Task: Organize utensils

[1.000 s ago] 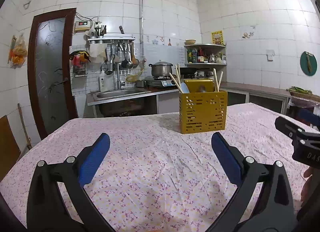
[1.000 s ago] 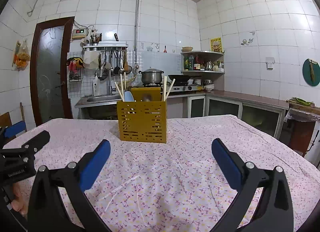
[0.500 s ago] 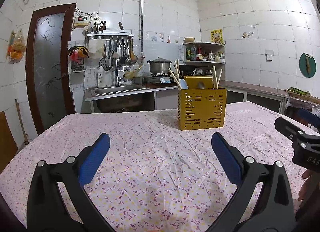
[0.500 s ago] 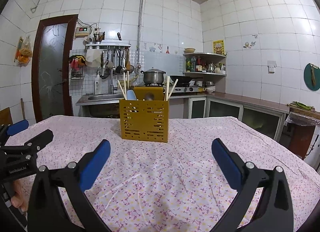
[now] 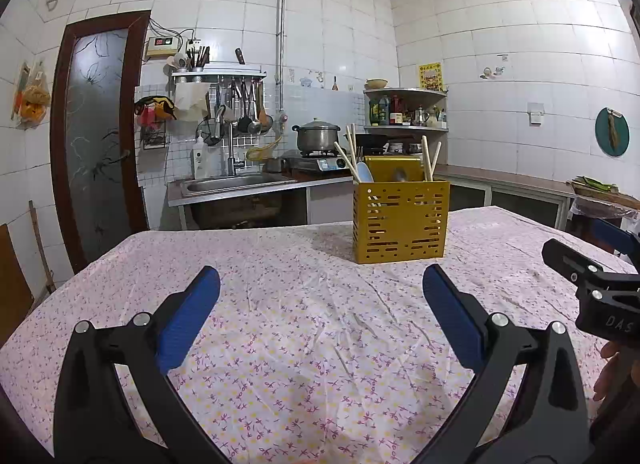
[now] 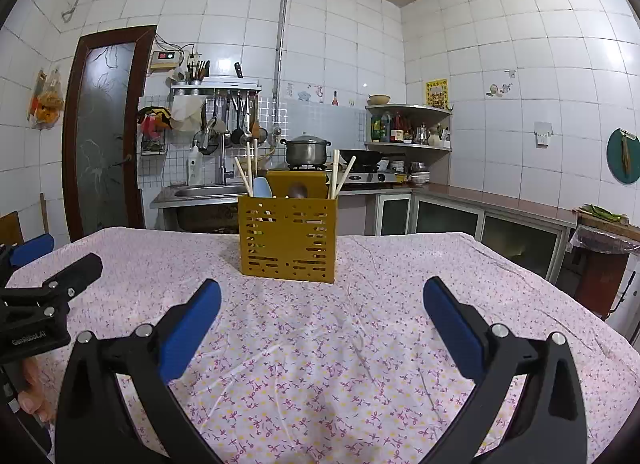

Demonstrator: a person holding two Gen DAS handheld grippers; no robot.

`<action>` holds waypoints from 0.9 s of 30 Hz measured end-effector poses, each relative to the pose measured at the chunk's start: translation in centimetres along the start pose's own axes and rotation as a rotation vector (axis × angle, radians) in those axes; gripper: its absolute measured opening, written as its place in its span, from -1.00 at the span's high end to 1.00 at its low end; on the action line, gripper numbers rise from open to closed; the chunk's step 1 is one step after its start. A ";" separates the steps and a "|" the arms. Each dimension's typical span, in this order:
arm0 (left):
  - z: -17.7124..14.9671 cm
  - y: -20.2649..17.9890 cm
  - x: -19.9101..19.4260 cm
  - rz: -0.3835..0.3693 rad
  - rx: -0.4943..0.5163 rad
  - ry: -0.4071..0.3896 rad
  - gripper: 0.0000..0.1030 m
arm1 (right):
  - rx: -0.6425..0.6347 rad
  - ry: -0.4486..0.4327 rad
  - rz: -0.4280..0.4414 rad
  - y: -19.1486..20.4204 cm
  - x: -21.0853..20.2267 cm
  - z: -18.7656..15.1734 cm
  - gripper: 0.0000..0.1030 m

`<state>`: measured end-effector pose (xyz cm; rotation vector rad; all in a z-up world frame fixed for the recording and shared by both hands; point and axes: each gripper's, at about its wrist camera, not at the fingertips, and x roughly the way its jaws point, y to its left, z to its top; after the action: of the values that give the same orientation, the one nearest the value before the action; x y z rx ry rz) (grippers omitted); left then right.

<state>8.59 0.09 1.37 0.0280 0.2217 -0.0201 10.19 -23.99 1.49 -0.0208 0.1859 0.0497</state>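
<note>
1. Yellow perforated utensil holder (image 5: 400,221) stands upright on the table (image 5: 304,304), on the floral cloth, mid-table toward the far edge. It holds chopsticks (image 5: 347,159) at both ends and a pale blue spoon (image 5: 365,173).
2. Versus 1.0 s ago: the holder sits slightly higher in both wrist views and more wall shows; holder contents are unchanged.
3. Left gripper (image 5: 320,284): jaws spread wide, nothing between the blue pads, above the cloth, well short of the holder.
4. Right gripper (image 6: 320,288): likewise released and empty.
5. Writing: "DAS" partly readable on the right gripper's body in the left view; left gripper's label in the right view is too blurred to confirm.
</note>
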 end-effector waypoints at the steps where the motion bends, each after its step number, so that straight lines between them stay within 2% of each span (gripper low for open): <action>1: 0.0 0.0 0.0 -0.001 0.000 0.000 -0.90 | -0.002 -0.001 0.000 0.0 0.0 0.0 -0.92; 27: 0.1 -0.2 0.2 -0.015 -0.007 0.014 -0.90 | 0.001 0.000 0.001 -0.1 0.0 0.0 -0.92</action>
<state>8.84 -0.10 1.38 0.0197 0.2364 -0.0339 10.16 -24.11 1.54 -0.0198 0.1858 0.0502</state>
